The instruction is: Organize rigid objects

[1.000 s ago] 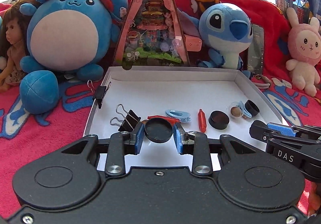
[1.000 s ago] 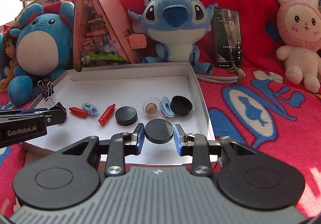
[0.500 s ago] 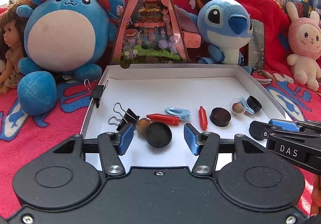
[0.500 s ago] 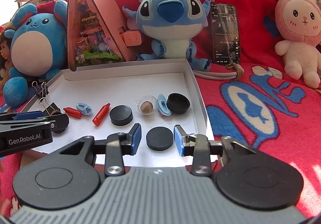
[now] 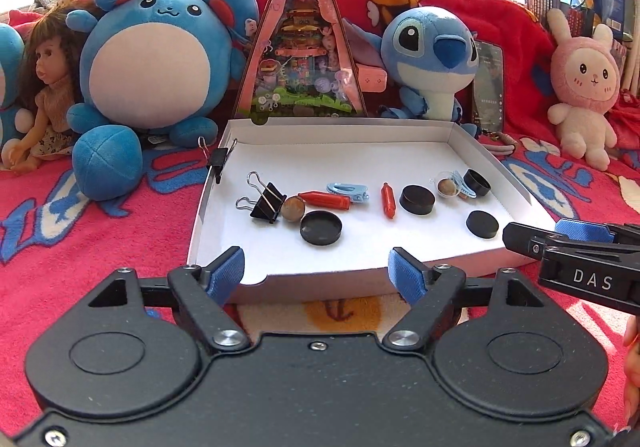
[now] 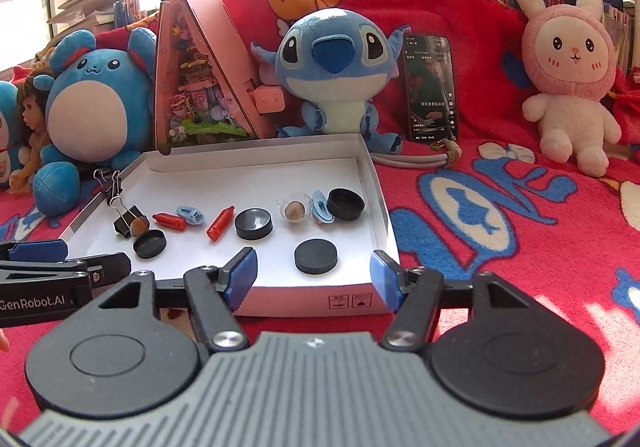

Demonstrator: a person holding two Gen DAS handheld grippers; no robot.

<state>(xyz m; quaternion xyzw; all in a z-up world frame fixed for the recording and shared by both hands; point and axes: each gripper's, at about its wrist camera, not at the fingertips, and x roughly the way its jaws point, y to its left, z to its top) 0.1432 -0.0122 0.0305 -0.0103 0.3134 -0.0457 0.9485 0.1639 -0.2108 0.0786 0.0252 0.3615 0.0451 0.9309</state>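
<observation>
Near the front edge of the white box (image 5: 496,163), both tools hang spread wide and empty: left tool (image 5: 318,273), right tool (image 6: 312,281). Two black caps (image 5: 321,227) (image 6: 315,255) sit inside, so I'd guess a fresh pickup comes next.

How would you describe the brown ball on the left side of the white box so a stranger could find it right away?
Start at the white box in front of the stuffed toys and go to its left end. There a black binder clip lies, and the brown ball sits against it, just behind a black cap. Unlike the other brown ball, it has no clear shell.
</observation>
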